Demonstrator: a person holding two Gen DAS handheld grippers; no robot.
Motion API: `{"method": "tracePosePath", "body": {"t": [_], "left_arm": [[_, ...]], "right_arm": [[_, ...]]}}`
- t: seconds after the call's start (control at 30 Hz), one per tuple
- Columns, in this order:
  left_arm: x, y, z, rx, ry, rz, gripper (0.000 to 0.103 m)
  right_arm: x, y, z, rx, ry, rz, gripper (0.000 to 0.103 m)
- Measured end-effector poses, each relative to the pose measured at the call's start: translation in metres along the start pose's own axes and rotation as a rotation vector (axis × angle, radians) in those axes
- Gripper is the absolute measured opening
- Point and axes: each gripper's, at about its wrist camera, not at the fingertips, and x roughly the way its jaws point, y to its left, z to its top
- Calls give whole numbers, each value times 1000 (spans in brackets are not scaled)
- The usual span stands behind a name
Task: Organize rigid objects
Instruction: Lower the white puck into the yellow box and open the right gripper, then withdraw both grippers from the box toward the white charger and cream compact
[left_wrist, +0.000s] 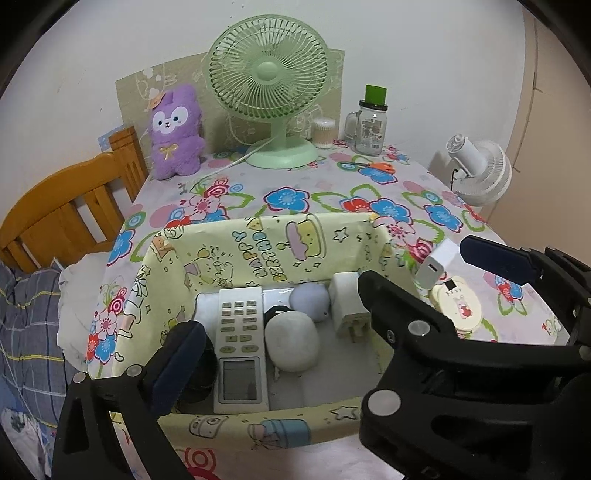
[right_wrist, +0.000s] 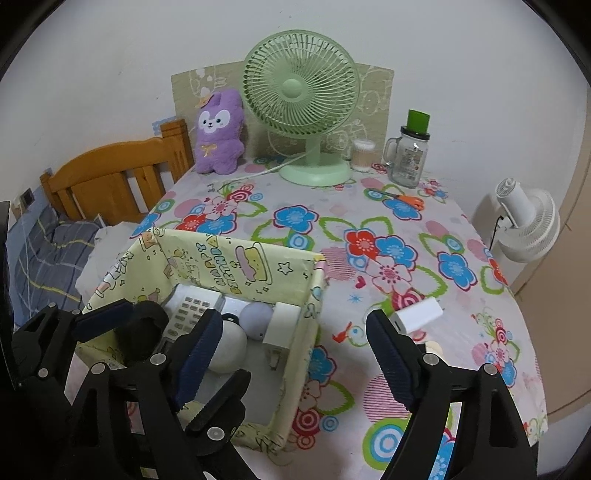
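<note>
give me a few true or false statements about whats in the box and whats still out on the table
1. The remote control lies inside the yellow box. True.
2. The white charger block is inside the box. False: it lies on the flowered tablecloth, outside the box, to its right.
3. The green fan stands at the back of the table beside the purple plush toy. True.
4. The orange-handled scissors are in the box. False: they lie on the tablecloth near the glass jar.
5. The right gripper is clamped on the charger block. False: its jaws stand open with nothing between them.
</note>
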Motion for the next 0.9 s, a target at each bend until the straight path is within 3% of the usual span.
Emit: {"method": "tracePosePath", "body": {"t": [0.23, 0.9], "left_arm": [[-9, -12, 2, 4, -5, -28, 103], [-35, -49, 14, 60, -69, 4, 103]], "right_arm": [[-13, -10, -1, 13, -13, -12, 86], [-46, -43, 0, 60, -50, -42, 90]]}}
